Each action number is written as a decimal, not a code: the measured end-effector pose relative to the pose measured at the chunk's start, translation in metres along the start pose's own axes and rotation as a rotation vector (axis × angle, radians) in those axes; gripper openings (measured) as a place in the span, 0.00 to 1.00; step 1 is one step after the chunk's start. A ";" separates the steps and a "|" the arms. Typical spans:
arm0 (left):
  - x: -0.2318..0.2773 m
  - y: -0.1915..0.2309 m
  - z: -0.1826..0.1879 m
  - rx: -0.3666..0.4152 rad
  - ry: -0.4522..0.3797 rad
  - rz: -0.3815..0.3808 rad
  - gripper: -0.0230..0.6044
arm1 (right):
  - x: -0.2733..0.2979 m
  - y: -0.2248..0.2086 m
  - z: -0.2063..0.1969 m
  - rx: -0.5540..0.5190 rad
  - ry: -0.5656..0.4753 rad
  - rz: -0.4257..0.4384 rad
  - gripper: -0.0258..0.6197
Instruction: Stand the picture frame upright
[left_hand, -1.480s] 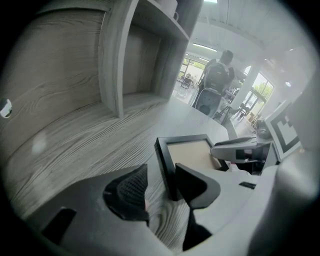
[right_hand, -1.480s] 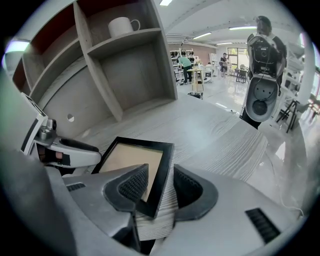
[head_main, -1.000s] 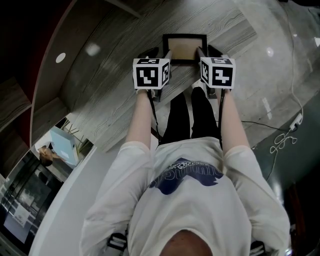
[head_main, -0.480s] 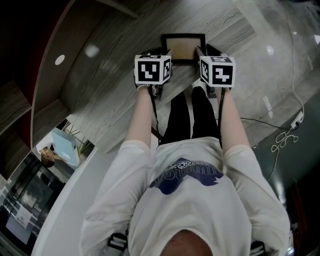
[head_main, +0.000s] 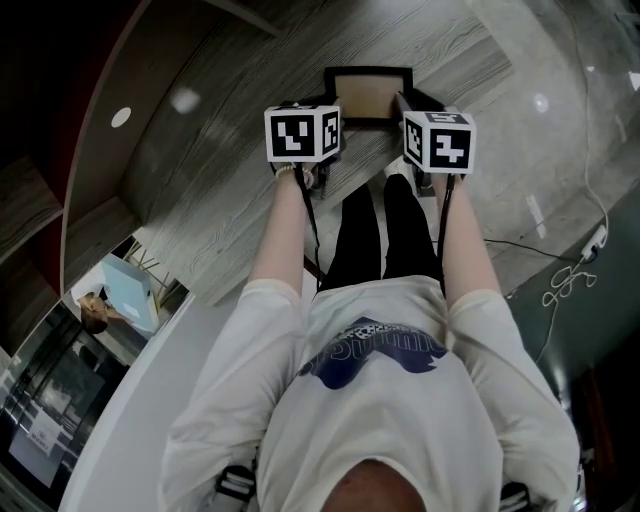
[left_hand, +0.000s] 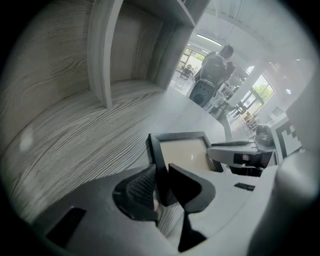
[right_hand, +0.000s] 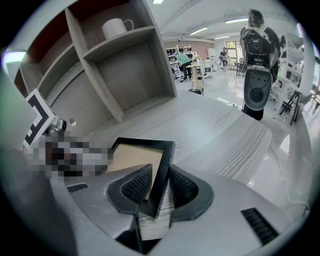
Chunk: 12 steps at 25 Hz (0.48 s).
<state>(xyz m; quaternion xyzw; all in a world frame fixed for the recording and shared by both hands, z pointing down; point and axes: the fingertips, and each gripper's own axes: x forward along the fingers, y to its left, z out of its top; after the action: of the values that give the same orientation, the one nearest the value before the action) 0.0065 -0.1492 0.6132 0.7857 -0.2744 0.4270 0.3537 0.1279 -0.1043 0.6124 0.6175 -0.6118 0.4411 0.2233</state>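
Left claw (left_hand: 162, 182) just closed, pinching picture frame (left_hand: 182, 155) left rail, right claw (right_hand: 160, 185) just closed, pinching right rail

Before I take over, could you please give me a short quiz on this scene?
1. True or false: the picture frame stands upright on the table.
2. What sits on the shelf in the right gripper view? A. a mug B. a bottle C. a book
3. How many grippers grip the frame?
Key: 1. False, it lies flat. 2. A. 3. Two: the left gripper and right gripper, whose jaws have just been closing, each pinch one side edge.
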 end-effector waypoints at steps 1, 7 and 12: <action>0.000 0.000 0.000 -0.005 -0.002 -0.002 0.17 | 0.000 0.000 0.000 0.003 0.000 0.001 0.19; -0.005 0.002 -0.002 -0.015 -0.023 0.006 0.16 | -0.004 0.001 0.000 0.022 -0.009 0.013 0.16; -0.018 0.004 0.006 -0.018 -0.084 0.022 0.16 | -0.008 0.008 0.012 0.008 -0.056 0.043 0.16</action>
<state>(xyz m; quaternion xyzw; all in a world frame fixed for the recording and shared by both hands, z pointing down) -0.0021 -0.1546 0.5967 0.7967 -0.3013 0.3950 0.3441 0.1243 -0.1109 0.5970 0.6171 -0.6291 0.4310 0.1940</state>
